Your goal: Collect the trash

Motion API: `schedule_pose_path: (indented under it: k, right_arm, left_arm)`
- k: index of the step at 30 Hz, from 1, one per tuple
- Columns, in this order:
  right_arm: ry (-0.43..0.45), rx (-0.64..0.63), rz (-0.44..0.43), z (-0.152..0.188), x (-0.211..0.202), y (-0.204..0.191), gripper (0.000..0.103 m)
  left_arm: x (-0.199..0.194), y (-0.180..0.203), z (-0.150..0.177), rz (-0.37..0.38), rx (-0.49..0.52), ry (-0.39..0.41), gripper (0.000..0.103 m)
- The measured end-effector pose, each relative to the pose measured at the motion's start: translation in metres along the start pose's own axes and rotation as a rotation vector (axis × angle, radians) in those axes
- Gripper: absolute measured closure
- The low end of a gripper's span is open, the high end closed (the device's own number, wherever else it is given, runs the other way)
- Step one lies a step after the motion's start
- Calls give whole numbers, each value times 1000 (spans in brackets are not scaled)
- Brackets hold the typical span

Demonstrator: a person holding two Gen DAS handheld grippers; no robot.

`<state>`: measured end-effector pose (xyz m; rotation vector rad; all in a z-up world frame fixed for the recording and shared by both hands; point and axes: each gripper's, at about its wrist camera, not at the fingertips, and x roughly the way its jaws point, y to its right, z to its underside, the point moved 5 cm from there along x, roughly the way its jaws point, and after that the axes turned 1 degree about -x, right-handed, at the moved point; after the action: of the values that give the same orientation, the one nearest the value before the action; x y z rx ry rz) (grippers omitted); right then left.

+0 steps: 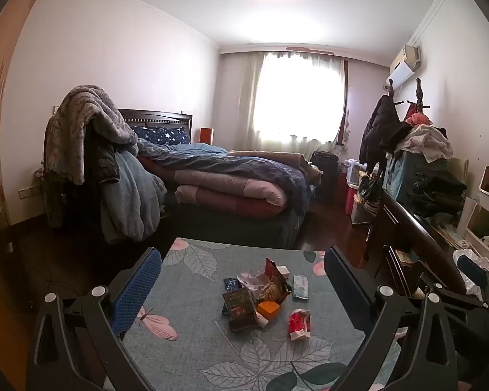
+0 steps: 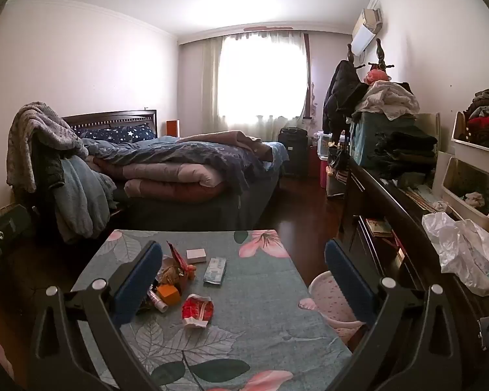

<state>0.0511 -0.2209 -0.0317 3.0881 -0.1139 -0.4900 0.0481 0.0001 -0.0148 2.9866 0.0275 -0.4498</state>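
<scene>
The dark packet (image 1: 239,306) and the other wrappers carry print, but none of it is legible.

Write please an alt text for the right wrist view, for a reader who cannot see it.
The open right claw hovers over a table with a leaf-print cloth, where trash lies: a crumpled red wrapper, a small pile of wrappers and a white box. A pink basket stands beside the table, with an unmade bed behind.

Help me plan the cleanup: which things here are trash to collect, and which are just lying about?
For the job:
red-and-white wrapper
orange box
snack bag
teal packet
pink basket

Just lying about:
bed
clothes pile
plastic bag
suitcase
</scene>
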Motion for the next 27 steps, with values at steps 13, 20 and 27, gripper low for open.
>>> schedule_pose_path:
  k: [13,20,27]
  right_arm:
    - [15,-4,8,-7,-4,0,3]
    - [24,-7,8,-3,-8,2,3]
    - [10,-17,4,-1,-5,1,3]
  left_arm:
    - [6,0,0,-1,4,8,4]
    - [-1,1,-1,1,4,21,4]
    - [-2,3,0,-4,7,11,4]
